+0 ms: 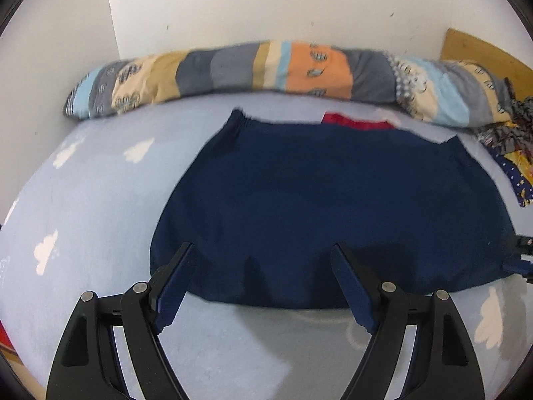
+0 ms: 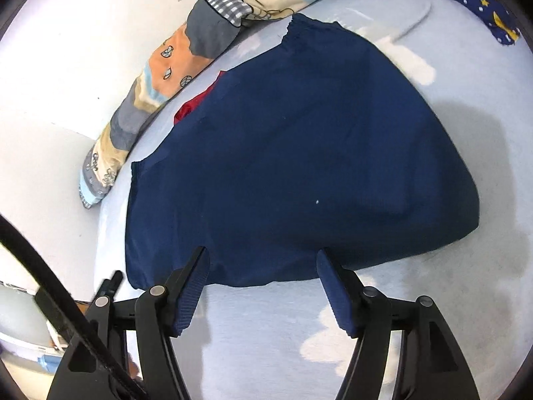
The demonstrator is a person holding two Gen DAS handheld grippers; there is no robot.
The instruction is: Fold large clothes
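A navy blue garment (image 1: 316, 183) (image 2: 299, 150) lies spread flat on the bed, its gathered hem at the far side. A red piece of cloth (image 1: 356, 120) (image 2: 191, 106) peeks out from under its far edge. My left gripper (image 1: 263, 246) hovers above the garment's near edge, jaws wide apart and empty. My right gripper (image 2: 261, 251) is open too, held over another stretch of the near edge, with nothing between its blue pads (image 2: 336, 296). A black part of the right gripper (image 1: 524, 250) shows at the garment's right corner in the left wrist view.
The bed sheet (image 1: 100, 183) (image 2: 266, 333) is pale blue with white clouds. A rolled patchwork quilt (image 1: 266, 66) (image 2: 166, 63) lies along the white wall. Starry dark-blue and yellow cloth (image 1: 519, 180) (image 2: 483, 10) sits at the right, near a wooden headboard (image 1: 479, 53). A black strap (image 2: 50, 283) crosses the right view's lower left.
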